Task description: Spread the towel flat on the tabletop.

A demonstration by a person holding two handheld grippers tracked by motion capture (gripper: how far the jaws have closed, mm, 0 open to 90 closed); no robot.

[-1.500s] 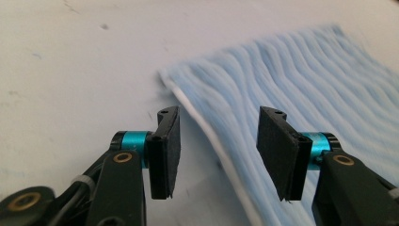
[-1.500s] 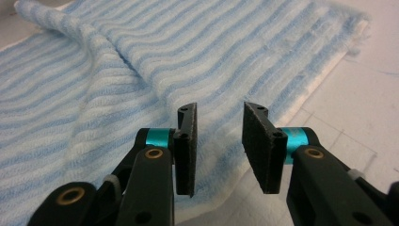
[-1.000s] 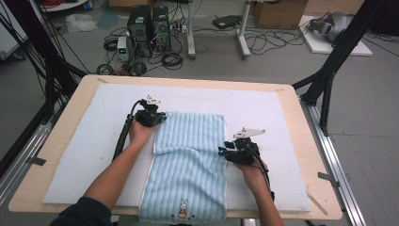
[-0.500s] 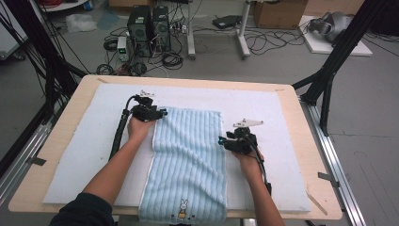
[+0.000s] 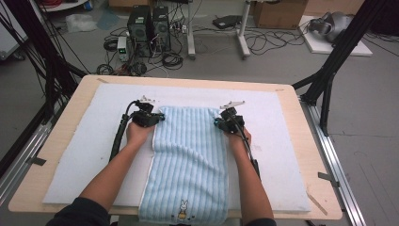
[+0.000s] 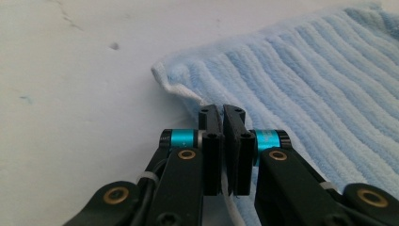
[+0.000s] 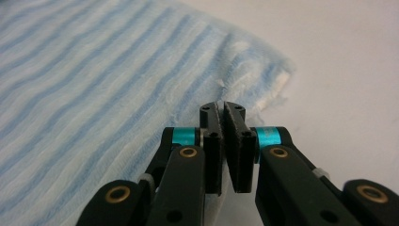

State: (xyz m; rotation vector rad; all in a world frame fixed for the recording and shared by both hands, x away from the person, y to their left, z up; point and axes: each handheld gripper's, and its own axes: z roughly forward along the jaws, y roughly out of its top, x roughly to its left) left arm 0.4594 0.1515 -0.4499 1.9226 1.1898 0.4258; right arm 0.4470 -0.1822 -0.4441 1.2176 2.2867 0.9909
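Both forearms reach up-frame; the left claw [image 5: 157, 117] and right claw [image 5: 219, 123], just closing, pinch the towel's [image 5: 190, 160] far corners; its length runs up-frame.

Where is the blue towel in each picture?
High view: towel lies mid-table, between both hands.
Left gripper view: towel at the right, edge pinched.
Right gripper view: towel at the left, edge pinched.
Shared landmark: the white mat under it.

Both forearms reach in from six o'clock toward twelve, roughly parallel. The left gripper [image 5: 149, 117] sits at ten o'clock, its jaws just closed and pressed together. The right gripper [image 5: 227, 121] sits at one o'clock, its jaws likewise just closed.
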